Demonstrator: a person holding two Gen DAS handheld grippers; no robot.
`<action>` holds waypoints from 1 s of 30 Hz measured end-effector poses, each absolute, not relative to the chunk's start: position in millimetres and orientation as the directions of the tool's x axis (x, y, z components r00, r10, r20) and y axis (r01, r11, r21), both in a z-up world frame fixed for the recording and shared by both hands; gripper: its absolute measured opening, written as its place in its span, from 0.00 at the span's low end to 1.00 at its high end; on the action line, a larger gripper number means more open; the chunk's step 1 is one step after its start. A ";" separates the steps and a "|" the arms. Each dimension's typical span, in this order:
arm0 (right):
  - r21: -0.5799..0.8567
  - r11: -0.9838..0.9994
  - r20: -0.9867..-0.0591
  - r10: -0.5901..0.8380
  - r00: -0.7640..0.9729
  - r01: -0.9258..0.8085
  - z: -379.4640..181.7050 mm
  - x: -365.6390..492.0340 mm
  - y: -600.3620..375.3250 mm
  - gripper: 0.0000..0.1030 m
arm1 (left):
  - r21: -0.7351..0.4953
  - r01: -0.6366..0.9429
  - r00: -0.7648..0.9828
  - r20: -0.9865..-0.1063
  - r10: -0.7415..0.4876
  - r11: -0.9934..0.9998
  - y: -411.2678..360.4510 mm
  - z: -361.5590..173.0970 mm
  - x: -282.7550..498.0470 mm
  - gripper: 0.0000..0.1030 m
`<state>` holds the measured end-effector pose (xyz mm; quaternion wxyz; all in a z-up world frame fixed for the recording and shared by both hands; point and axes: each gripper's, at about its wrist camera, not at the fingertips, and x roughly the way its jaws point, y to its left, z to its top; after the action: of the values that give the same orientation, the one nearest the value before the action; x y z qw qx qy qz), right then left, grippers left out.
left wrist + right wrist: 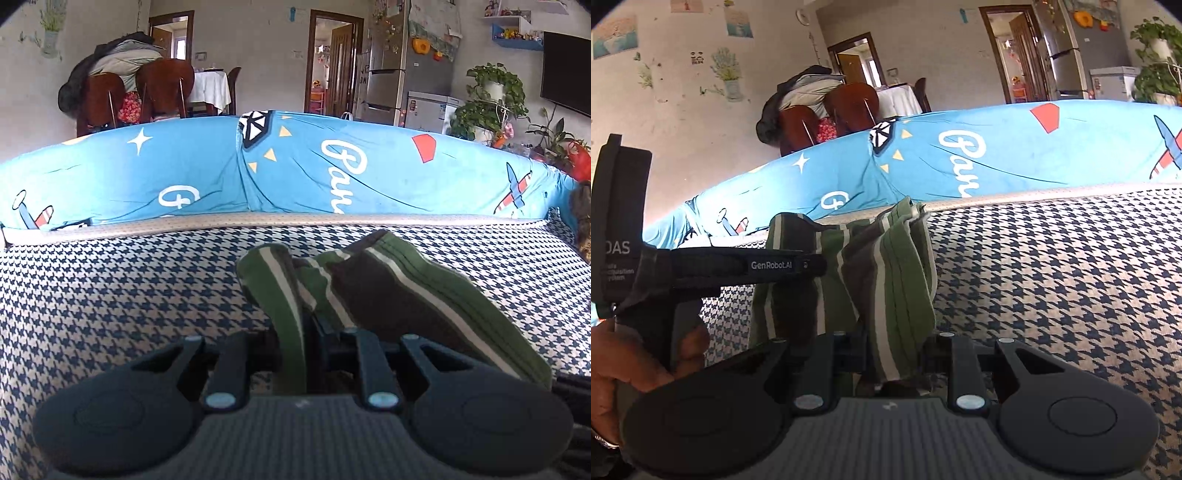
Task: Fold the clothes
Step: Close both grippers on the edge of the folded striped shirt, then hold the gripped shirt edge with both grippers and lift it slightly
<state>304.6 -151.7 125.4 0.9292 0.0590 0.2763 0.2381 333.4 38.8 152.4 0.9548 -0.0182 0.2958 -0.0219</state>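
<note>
Left tongs: the left gripper is pinching a green edge of the striped garment, jaws narrow on the cloth.
Right tongs: the right gripper is gripping another bunched edge of the same garment, jaws narrow around the fabric.
Garment's place: it is hanging between the two tools, lifted over the houndstooth cover of the sofa.
Hand: a person's hand is holding the left tool's handle.
Risk: the thin pinched edge is likely to be slipping out if the tools pull apart too hard; the bunched layers could be folding crooked when laid down.
Writing near: the left tool's finger is showing "GenRobot.AI", its body "DAS".
Writing far: the blue backrest cover is showing script starting "Pan".
</note>
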 end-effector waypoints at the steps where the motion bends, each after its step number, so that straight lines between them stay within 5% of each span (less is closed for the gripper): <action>1: 0.245 0.879 -0.487 0.477 0.732 -0.410 124.8 305.1 -149.9 0.24 | -0.042 0.027 0.825 -0.564 -0.046 0.999 39.6 152.8 332.2 0.16; 30: 0.217 0.856 -0.482 0.512 0.711 -0.469 129.3 317.7 -118.7 0.24 | -0.010 -0.056 0.838 -0.545 0.041 0.998 64.3 156.9 327.8 0.15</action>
<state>317.7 -118.7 129.3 0.9242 0.0392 0.2719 0.2655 327.8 64.3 156.9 0.9585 -0.0128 0.2837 0.0252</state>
